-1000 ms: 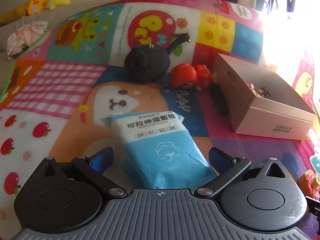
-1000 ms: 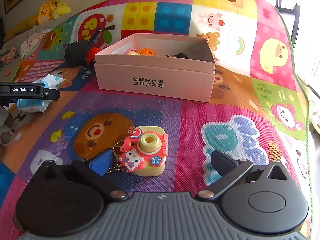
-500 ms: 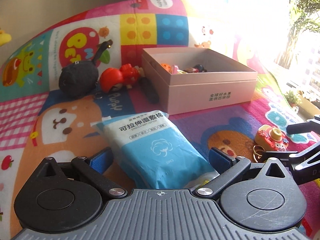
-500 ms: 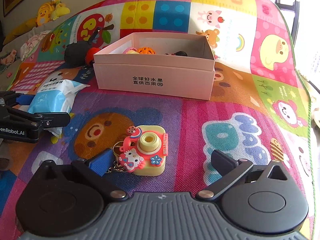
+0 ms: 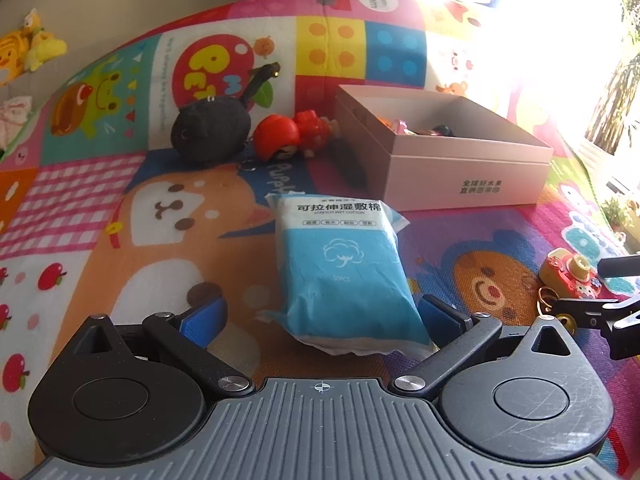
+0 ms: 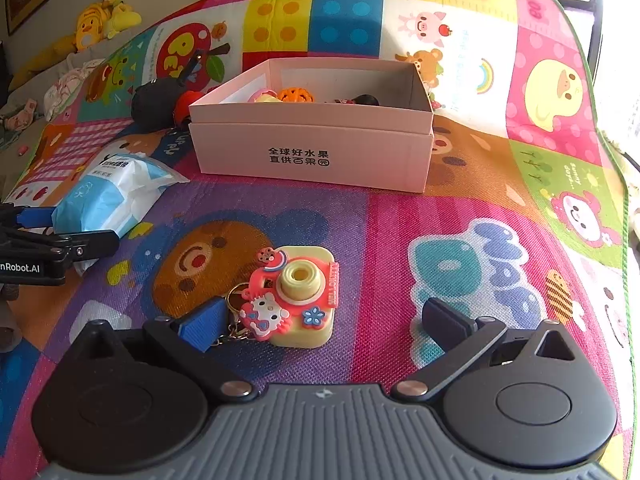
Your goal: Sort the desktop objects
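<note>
Left wrist view: blue pack of cotton pads [image 5: 344, 268] lies flat on the play mat [image 5: 120, 240], its near end between the spread fingers [image 5: 202, 318] of the left gripper [image 5: 322, 320]; right finger looks just beside the wrapper, left one apart from it. Not clamped. The pack looks light, soft and squashy, its film wrapper probably slick; a hold across the narrow width at the plump middle seems safer than the crimped end seam.

Right wrist view: right gripper [image 6: 320, 326] spread wide around the toy camera keychain [image 6: 298, 298], left finger touching or nearly touching the key ring; nothing gripped. The toy looks small, rubbery, fairly stiff and light; take the body by its flat sides, since the ring and charm will dangle.

Count: one pack, one camera toy, one pink box [image 6: 312, 152] well ahead holding at least three small toys (contents partly hidden), one black plush [image 5: 212, 130], one red figure [image 5: 292, 136] beside it.
</note>
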`<action>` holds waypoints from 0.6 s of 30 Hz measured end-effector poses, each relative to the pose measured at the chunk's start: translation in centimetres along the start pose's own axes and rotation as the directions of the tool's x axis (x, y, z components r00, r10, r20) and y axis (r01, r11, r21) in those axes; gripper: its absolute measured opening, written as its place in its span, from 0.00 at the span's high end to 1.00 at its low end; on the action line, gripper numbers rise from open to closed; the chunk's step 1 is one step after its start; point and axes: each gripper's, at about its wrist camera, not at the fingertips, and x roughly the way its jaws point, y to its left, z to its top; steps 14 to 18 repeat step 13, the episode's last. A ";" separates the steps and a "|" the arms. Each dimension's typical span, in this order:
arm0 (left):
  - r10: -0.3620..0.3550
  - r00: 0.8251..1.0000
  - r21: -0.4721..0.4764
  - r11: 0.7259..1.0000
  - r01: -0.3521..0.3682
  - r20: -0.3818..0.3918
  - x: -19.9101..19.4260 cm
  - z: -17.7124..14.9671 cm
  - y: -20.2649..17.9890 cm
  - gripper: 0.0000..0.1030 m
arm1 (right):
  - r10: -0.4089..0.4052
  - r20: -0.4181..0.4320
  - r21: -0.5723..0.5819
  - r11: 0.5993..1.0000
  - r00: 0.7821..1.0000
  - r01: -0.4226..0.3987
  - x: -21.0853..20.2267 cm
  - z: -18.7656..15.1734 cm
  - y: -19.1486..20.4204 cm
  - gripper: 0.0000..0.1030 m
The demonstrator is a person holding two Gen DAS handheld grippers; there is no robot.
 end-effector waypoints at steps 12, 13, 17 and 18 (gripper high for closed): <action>-0.004 1.000 -0.038 0.999 0.003 -0.026 0.5 0.0 0.4 0.00 | -0.094 -0.002 -0.153 0.984 0.996 0.093 -1.9 -0.6 -0.5 0.00; -0.004 1.000 -0.037 0.999 0.003 -0.025 0.5 -0.1 0.4 0.00 | -0.113 0.005 -0.159 0.981 0.994 0.112 -2.2 -0.4 -0.8 0.00; -0.004 1.000 -0.037 0.999 0.003 -0.025 0.5 -0.1 0.4 0.00 | -0.113 0.005 -0.159 0.981 0.994 0.112 -2.2 -0.4 -0.8 0.00; -0.004 1.000 -0.037 0.999 0.003 -0.025 0.5 -0.1 0.4 0.00 | -0.113 0.005 -0.159 0.981 0.994 0.112 -2.2 -0.4 -0.8 0.00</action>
